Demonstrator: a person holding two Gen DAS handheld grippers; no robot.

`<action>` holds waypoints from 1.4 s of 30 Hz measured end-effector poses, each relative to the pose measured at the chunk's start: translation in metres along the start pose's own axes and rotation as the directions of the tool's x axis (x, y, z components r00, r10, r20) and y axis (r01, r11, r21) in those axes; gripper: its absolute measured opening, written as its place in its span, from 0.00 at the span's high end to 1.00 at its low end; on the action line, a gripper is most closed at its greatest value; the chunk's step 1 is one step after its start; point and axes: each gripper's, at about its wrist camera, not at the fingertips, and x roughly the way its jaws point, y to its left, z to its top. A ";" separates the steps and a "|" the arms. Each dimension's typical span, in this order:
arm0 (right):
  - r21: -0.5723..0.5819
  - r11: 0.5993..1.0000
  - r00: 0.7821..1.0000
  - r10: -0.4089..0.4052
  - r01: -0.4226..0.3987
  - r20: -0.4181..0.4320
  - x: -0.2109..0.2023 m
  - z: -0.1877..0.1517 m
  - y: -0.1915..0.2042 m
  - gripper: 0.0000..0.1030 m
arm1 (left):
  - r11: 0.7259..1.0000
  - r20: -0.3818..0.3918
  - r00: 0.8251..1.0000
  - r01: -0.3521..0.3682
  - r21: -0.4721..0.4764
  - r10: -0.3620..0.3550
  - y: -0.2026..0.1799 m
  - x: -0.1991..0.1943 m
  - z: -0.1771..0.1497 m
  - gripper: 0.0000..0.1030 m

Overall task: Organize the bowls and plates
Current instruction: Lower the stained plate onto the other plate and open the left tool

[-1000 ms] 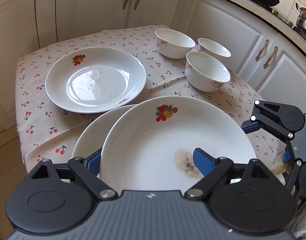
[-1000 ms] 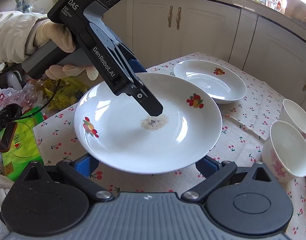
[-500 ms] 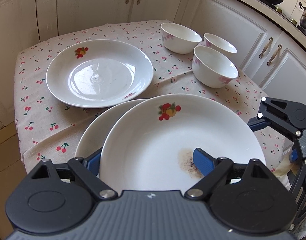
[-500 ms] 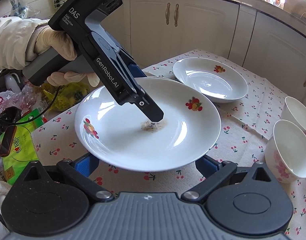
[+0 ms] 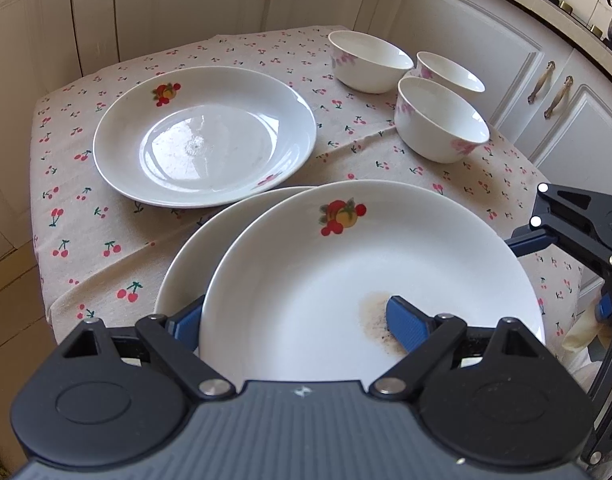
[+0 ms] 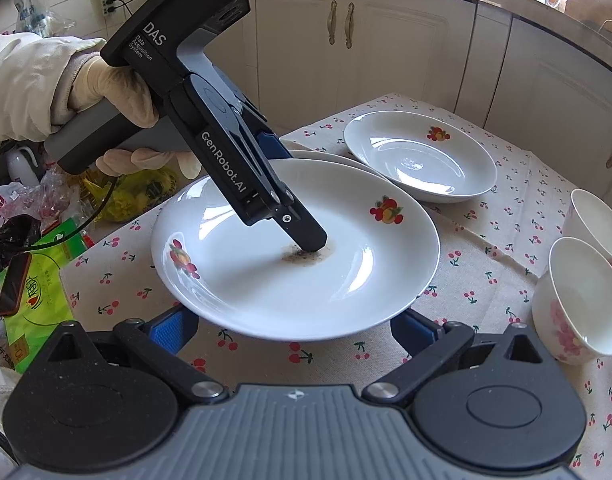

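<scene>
Left to right, right wrist view: a gloved hand (image 6: pixel 105 92) holds the left gripper (image 6: pixel 301 216), its jaws clamped on the rim of a white plate (image 6: pixel 346 280), one finger inside on a brown stain (image 6: pixel 306 255), the other beneath. That plate is lifted above a second plate (image 6: pixel 330 159) on the cherry-print tablecloth (image 6: pixel 486 272). Behind lies a third plate (image 6: pixel 422 160); at far right stand bowls (image 6: pixel 578 300). The right gripper (image 6: pixel 293 330) sits under the held plate, jaws apart, gripping nothing.

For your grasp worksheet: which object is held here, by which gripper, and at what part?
The left gripper holds the stained plate by its rim: one finger inside, one beneath. The right gripper holds nothing.
</scene>
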 end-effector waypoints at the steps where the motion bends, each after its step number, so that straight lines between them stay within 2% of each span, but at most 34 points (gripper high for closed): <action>1: 0.000 1.000 1.000 0.000 0.000 -0.001 0.000 0.000 0.000 0.00 | 1.000 -0.004 1.000 -0.002 -0.001 0.002 0.001 0.001 0.000 0.11; 12: 0.002 1.000 1.000 -0.002 0.002 0.001 0.000 0.000 0.001 0.00 | 1.000 -0.023 0.999 -0.027 0.004 0.027 0.000 -0.001 0.003 0.11; 42: 0.008 1.000 1.000 -0.020 0.020 -0.012 0.000 0.004 0.003 0.00 | 0.999 0.013 0.999 -0.053 0.005 0.053 0.003 -0.011 0.003 0.11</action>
